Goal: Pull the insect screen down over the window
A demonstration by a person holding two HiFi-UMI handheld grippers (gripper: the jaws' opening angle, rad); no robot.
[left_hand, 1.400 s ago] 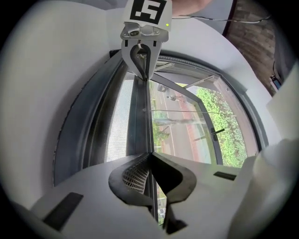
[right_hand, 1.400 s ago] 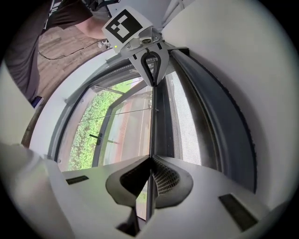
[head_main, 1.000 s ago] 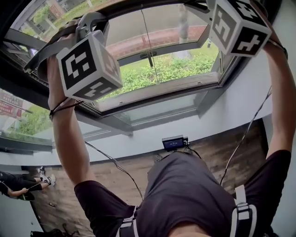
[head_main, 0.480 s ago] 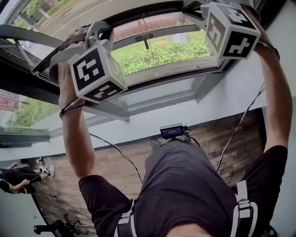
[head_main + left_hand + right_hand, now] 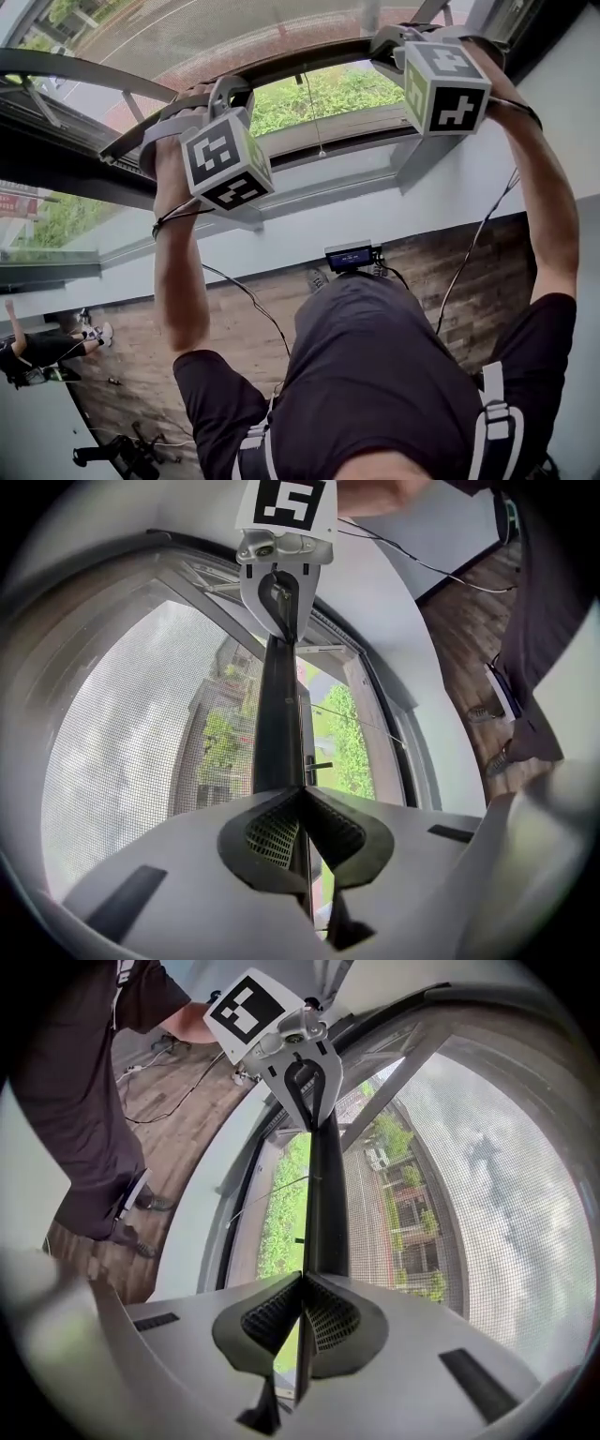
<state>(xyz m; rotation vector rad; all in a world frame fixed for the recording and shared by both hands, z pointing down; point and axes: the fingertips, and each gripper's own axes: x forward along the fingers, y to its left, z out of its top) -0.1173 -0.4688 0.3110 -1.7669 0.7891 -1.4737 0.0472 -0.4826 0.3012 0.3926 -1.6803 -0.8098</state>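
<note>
The left gripper (image 5: 298, 794) has its jaws pressed shut on the dark bar (image 5: 277, 714) at the bottom edge of the insect screen (image 5: 122, 742). The right gripper (image 5: 302, 1279) pinches the same bar further along, and its jaws are tight on it too. Both arms reach up, one on each side. The insect screen hangs above the dark bar and covers the top part of the window (image 5: 328, 159) (you can see houses and sky through it). Under the bar the window is not covered, and green grass (image 5: 328, 89) shows outside. The wooden floor (image 5: 141, 356) is down below the person.
</note>
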